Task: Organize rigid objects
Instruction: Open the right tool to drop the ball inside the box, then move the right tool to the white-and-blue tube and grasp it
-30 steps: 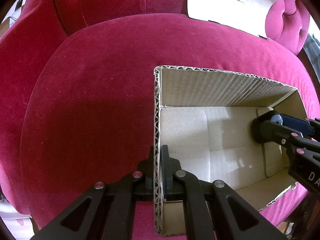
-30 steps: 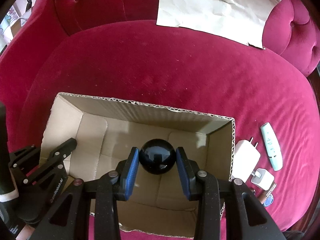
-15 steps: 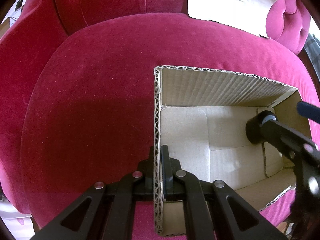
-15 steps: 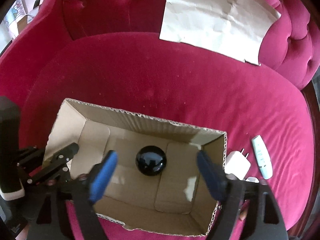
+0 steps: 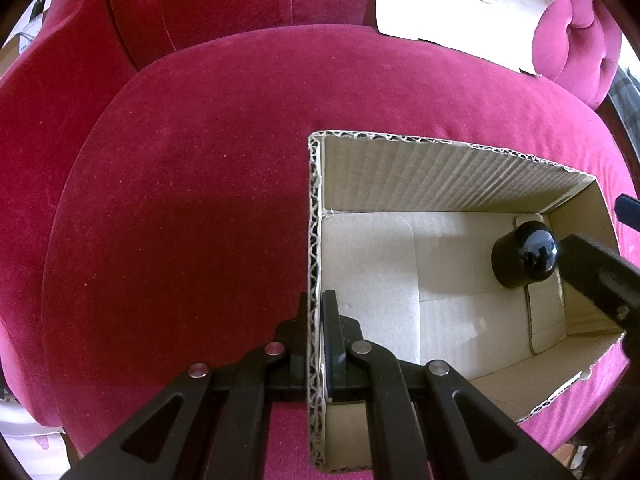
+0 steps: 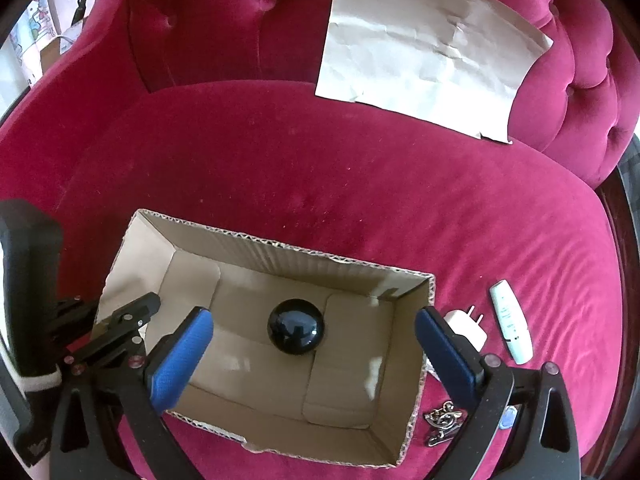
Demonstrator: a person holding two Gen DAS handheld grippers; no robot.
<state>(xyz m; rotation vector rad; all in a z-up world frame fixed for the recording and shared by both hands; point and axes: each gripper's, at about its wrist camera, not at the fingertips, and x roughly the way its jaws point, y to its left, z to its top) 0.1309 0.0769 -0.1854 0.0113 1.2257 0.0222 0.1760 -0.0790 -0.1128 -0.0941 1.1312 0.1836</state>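
An open cardboard box [image 6: 280, 254] sits on a red velvet sofa seat. A black round-topped object [image 6: 296, 332] stands on the box floor; it also shows in the left wrist view [image 5: 524, 258]. My right gripper [image 6: 312, 344] is open wide above the box, its blue pads on either side of the black object and apart from it. My left gripper [image 5: 318, 320] is shut on the left wall of the box [image 5: 314, 240].
On the seat right of the box lie a white charger plug [image 6: 468, 326], a white-and-mint slim device [image 6: 512, 326] and a metal keychain [image 6: 442, 422]. A sheet of brown paper [image 6: 428, 48] leans on the sofa back.
My right gripper opened and let go of the black object, which now stands on the box floor. The gripper rose and drew back. My left gripper stayed clamped on the box wall.
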